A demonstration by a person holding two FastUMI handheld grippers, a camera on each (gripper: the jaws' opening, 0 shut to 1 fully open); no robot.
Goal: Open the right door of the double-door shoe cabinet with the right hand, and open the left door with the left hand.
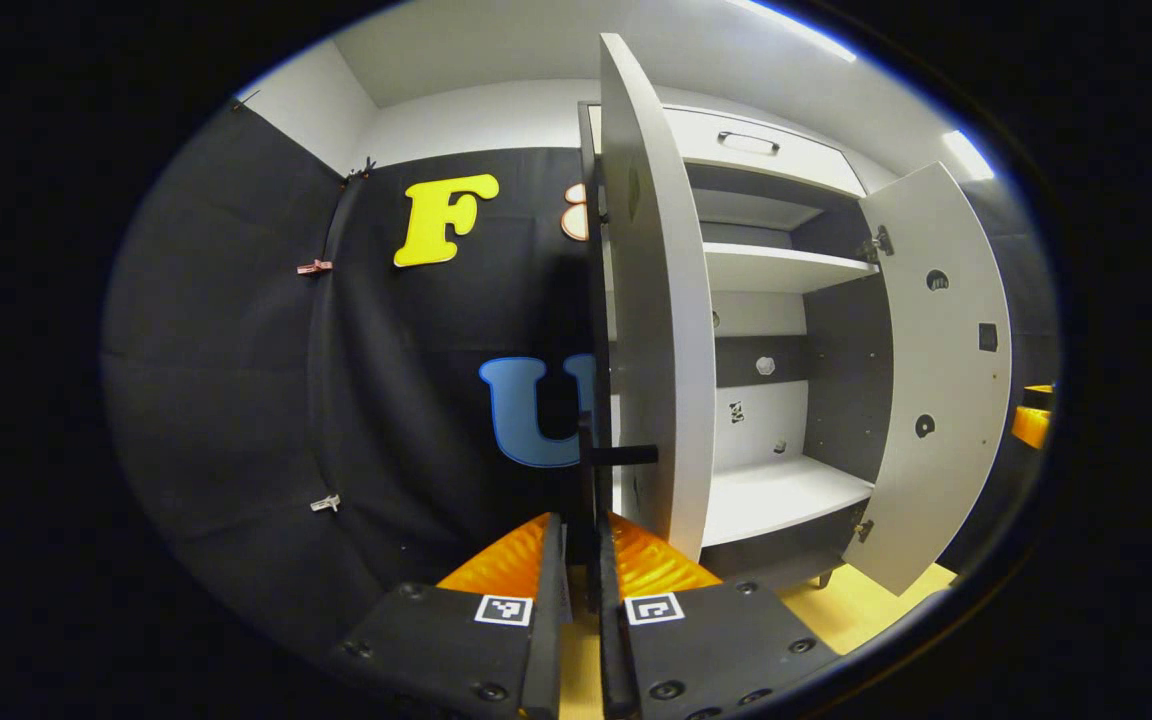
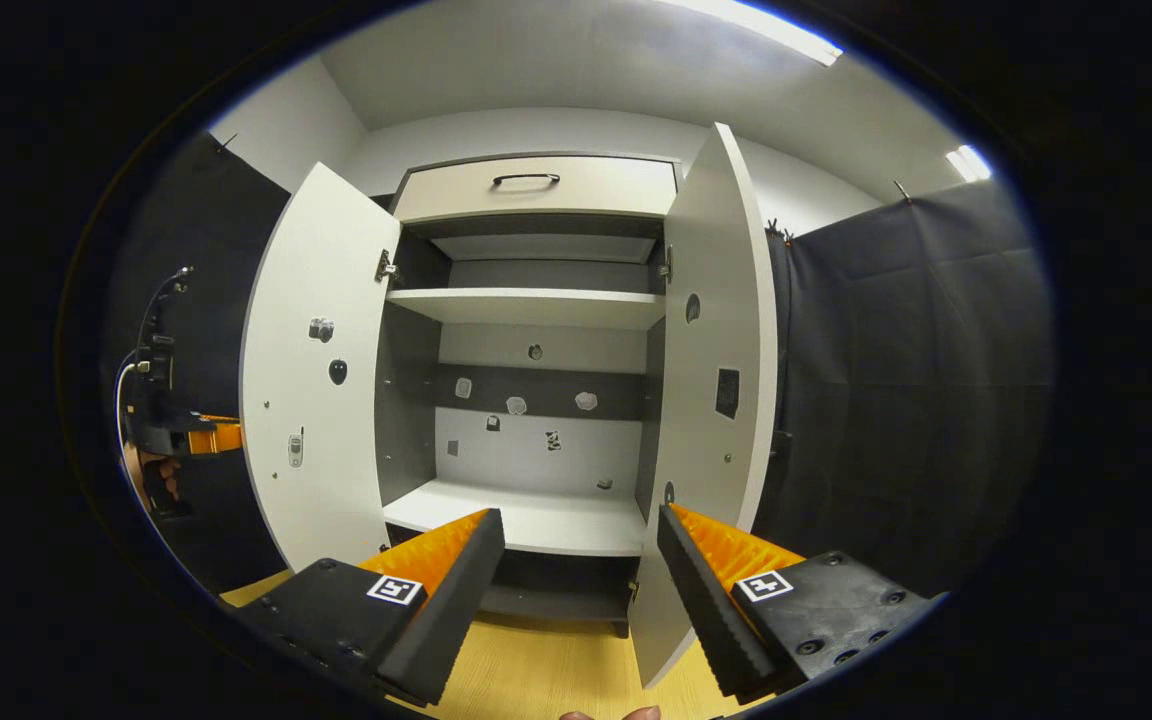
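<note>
The shoe cabinet (image 2: 536,185) stands with both doors swung wide. In the left gripper view I see the left door (image 1: 656,330) edge-on, and my left gripper (image 1: 584,530) is shut on its dark vertical handle (image 1: 598,480). The right door (image 1: 936,370) hangs open farther off, with an orange part of the right gripper (image 1: 1031,420) beyond it. In the right gripper view my right gripper (image 2: 578,525) is open and holds nothing, a short way in front of the cabinet between the left door (image 2: 311,400) and the right door (image 2: 721,400). A hand holds the left gripper (image 2: 176,435) behind the left door.
Inside are bare white shelves (image 2: 526,305) and a drawer with a dark handle (image 2: 526,180) on top. Black cloth walls (image 2: 916,380) close in on both sides. The floor (image 2: 546,670) is light wood.
</note>
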